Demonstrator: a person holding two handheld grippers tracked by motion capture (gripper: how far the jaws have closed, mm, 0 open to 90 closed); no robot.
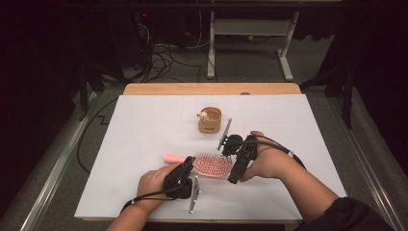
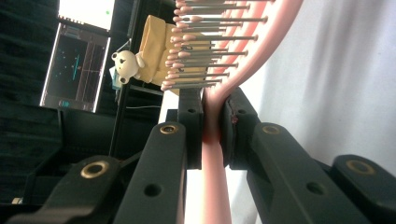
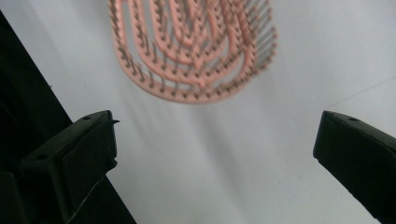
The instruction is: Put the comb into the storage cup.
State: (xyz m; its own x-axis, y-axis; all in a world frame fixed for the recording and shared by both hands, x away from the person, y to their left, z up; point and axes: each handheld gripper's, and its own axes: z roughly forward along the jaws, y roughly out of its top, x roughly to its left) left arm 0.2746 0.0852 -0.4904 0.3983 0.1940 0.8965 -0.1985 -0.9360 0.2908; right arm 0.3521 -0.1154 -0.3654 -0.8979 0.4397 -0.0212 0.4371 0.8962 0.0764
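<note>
- Your left tool [image 2: 212,116] is clamped on the pink hairbrush [image 1: 207,164], its jaws pinching the neck where the handle meets the head.
- In the left gripper view the brush runs straight up between the two black jaws, bristles [image 2: 210,42] pointing to the left of that picture.
- From the high view, the brush sits near the middle of the white table [image 1: 144,139], closer to your side; the handle end pokes out to the left past your left hand [image 1: 154,183], and the bristled head points right, bristles up.
- Your right tool [image 3: 215,140] stands wide, with nothing between its jaws.
- The right gripper view looks down on the brush head [image 3: 191,46], which lies beyond the jaw tips and clear of them, with bare table between.
- In the high view your right hand [image 1: 269,161] holds its tool just beside the right end of the brush head.
- Farther back on the table stands a small tan holder [image 1: 210,120] with a little bear figure [image 1: 203,115] on its left side, well apart from the brush.
</note>
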